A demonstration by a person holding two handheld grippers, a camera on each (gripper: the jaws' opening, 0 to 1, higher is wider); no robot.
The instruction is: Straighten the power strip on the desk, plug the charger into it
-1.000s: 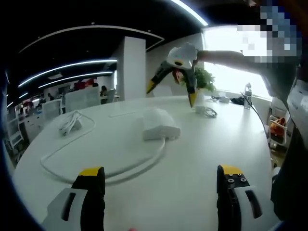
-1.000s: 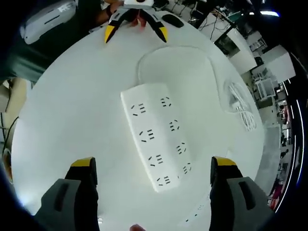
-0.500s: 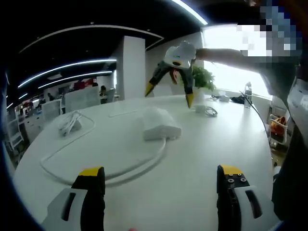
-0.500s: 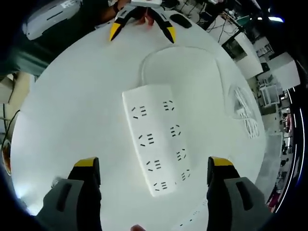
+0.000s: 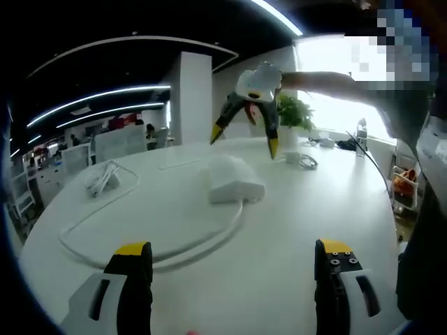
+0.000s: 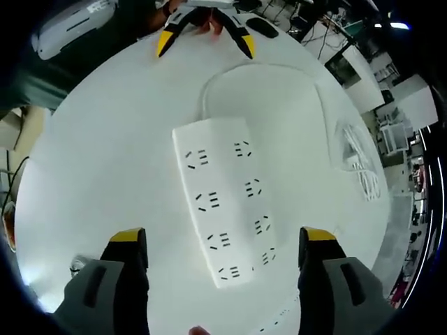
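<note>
Right tongs (image 6: pixel 216 248) hang directly over the power strip (image 6: pixel 223 200), jaws spread wide and pinching nothing, yellow tips framing the strip's near end. The white power strip lies flat on the round white worktop (image 6: pixel 105 153), two rows of sockets facing up, set at a slight slant across the right gripper view. Its white cord (image 6: pixel 307 94) loops away from the far end in a wide curve. Beyond that, the left tongs (image 6: pixel 202 38) sit low near the worktop's far edge, jaws apart. Over to the right, a bundled white charger cable (image 6: pixel 360 164) rests well apart from the strip.

Switch to the left gripper view: left tongs (image 5: pixel 234 255) spread, empty, close above the worktop (image 5: pixel 293 209). The power strip (image 5: pixel 234 183) sits ahead in the middle, cord (image 5: pixel 160 248) sweeping round towards the camera. The right tongs (image 5: pixel 244 136) hover above the strip, jaws open, a hand (image 5: pixel 260 110) behind them. The charger cable bundle (image 5: pixel 103 179) lies off to the left
</note>
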